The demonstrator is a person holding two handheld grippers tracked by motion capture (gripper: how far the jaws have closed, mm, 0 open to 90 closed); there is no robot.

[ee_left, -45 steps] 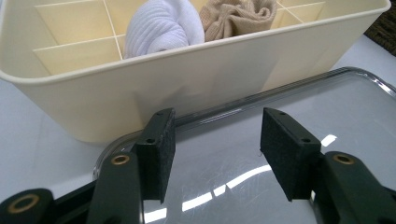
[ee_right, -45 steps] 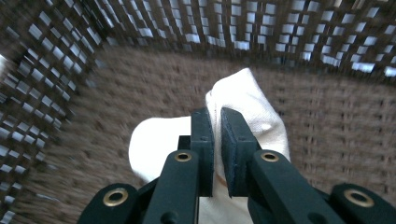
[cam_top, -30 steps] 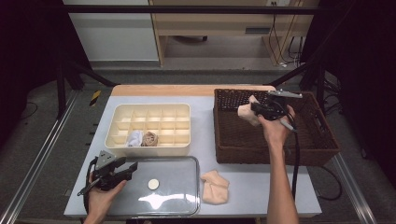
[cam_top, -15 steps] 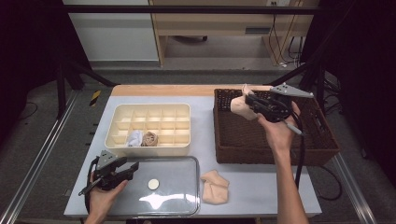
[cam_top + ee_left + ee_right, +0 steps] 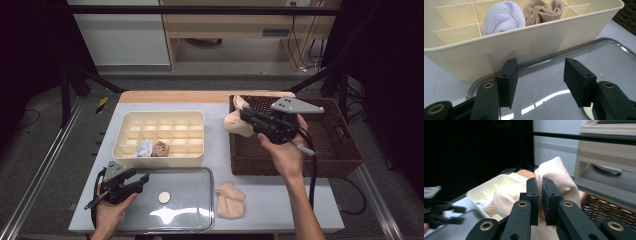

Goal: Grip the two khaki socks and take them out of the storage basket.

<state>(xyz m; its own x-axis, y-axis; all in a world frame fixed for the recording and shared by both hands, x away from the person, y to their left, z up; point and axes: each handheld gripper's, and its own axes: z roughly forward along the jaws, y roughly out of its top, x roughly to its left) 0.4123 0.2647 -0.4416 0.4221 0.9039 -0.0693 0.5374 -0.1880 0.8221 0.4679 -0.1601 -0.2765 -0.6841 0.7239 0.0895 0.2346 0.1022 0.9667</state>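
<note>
My right gripper [image 5: 246, 116] is shut on a pale peach sock [image 5: 236, 121] and holds it in the air over the left rim of the brown wicker basket [image 5: 345, 150]. In the right gripper view the sock [image 5: 560, 173] bulges on both sides of the pinching pads [image 5: 533, 195]. My left gripper [image 5: 141, 179] rests open at the left edge of the clear lid [image 5: 185, 200], its pads [image 5: 510, 82] apart with nothing between them. The cream divided box [image 5: 160, 135] holds a rolled white sock [image 5: 502, 17] and a tan sock [image 5: 544, 11] in neighbouring front cells.
Another peach sock [image 5: 230, 200] lies on the white table [image 5: 220, 145] between the lid and the basket. A small round white disc [image 5: 163, 197] sits on the clear lid. A wooden shelf unit and dark frame posts stand behind the table.
My right gripper has lifted the peach sock out of the basket and carried it left, toward the basket's left rim. The left gripper has stayed put.
</note>
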